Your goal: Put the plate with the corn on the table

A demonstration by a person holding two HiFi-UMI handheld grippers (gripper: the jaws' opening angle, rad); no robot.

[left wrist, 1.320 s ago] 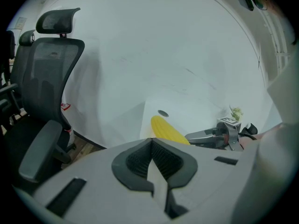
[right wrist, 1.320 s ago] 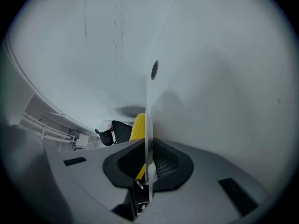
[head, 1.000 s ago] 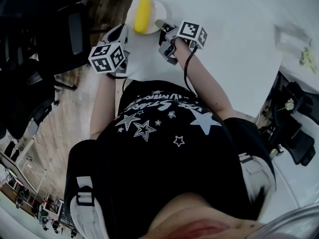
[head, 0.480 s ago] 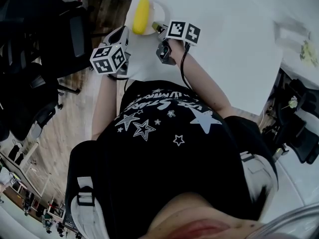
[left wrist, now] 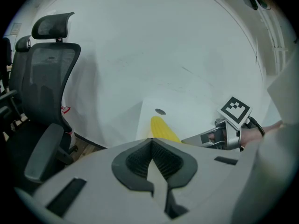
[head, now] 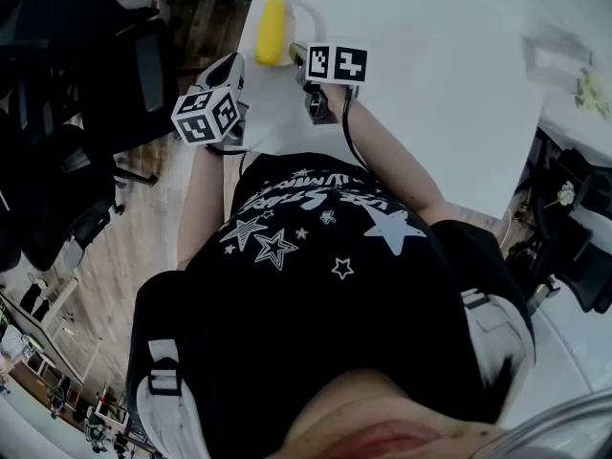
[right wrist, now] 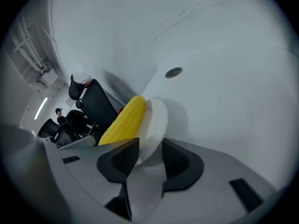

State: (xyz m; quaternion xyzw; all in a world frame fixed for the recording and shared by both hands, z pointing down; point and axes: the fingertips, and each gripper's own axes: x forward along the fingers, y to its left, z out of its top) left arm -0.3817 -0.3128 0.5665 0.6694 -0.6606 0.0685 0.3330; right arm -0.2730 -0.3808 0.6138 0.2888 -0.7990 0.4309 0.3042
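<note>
A yellow corn cob [head: 272, 29] lies on a white plate [head: 302, 19] that rests on the white table [head: 440, 84], close to its left edge. My right gripper [head: 298, 54] is at the plate's near rim. In the right gripper view the plate [right wrist: 157, 120] with the corn [right wrist: 124, 120] stands between the jaws of the right gripper [right wrist: 149, 150], which are opening, with a gap beside the rim. My left gripper [head: 232, 63] hovers left of the plate, past the table edge. Its jaws [left wrist: 152, 141] are shut and hold nothing; beyond them the corn [left wrist: 163, 127] shows.
Black office chairs [head: 96, 75] stand on the wooden floor left of the table. A round grommet [right wrist: 174, 72] sits in the tabletop beyond the plate. Small items [head: 585, 103] lie at the table's far right. The person's body fills the lower head view.
The right gripper's marker cube has shifted left and turned, and the plate with the corn sits a little farther up in the head view. The left gripper has barely moved.
</note>
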